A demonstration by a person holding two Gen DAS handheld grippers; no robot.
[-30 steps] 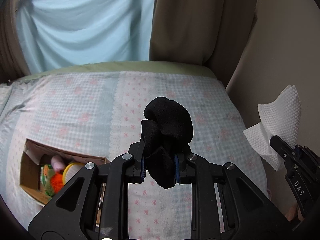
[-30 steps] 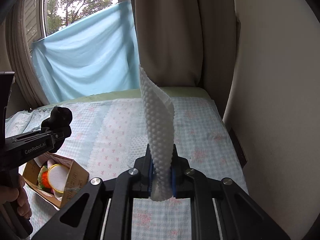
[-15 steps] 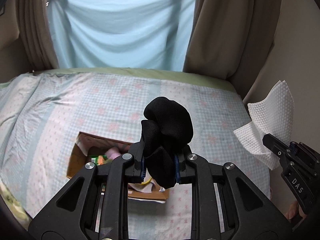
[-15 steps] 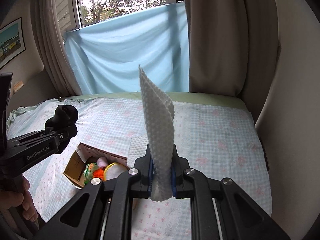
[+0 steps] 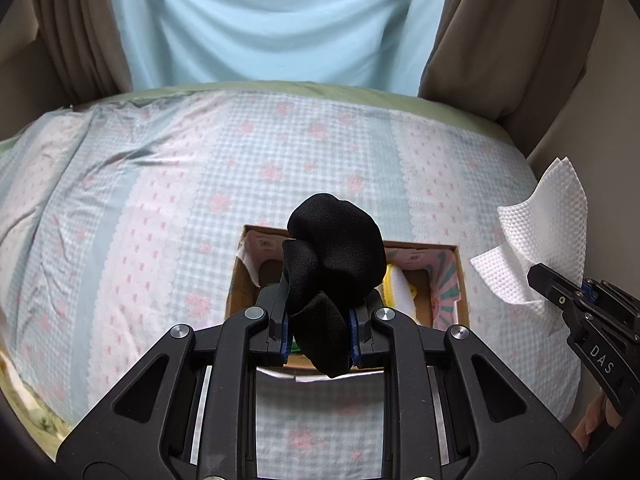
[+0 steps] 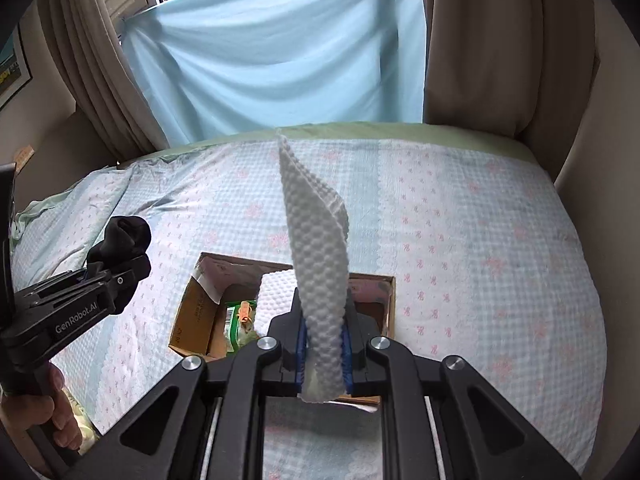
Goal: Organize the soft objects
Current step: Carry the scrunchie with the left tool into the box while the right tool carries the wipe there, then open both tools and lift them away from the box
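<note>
I have both claws loaded above the cardboard box [image 5: 460,280] on the bed [image 5: 160,200]. The left claw [image 5: 318,332] is clamped on a black cloth bundle [image 5: 334,264], which hangs directly over the box's near half. The right claw [image 6: 322,348] is pinched on a white paper towel [image 6: 316,240] standing upright, also over the box; in the left view that towel [image 5: 540,240] sits just right of the box's right wall.

The box already holds a green packet [image 6: 238,320], a white textured sheet [image 6: 276,292] and a yellow-rimmed item [image 5: 396,284], so I judge free room is limited. To release well, I would lower the bundle close above the contents before parting the fingers, so it drops inside and does not roll over the rim. I would place 1 item at a time, keeping the towel clear to the right of the box until the bundle settles, then lay it on top.

Compared with 1 second ago, the box sat far left of the left claw and partly out of view; half a second ago it was nearer, and now it lies straight beneath. Both grips look unchanged.
</note>
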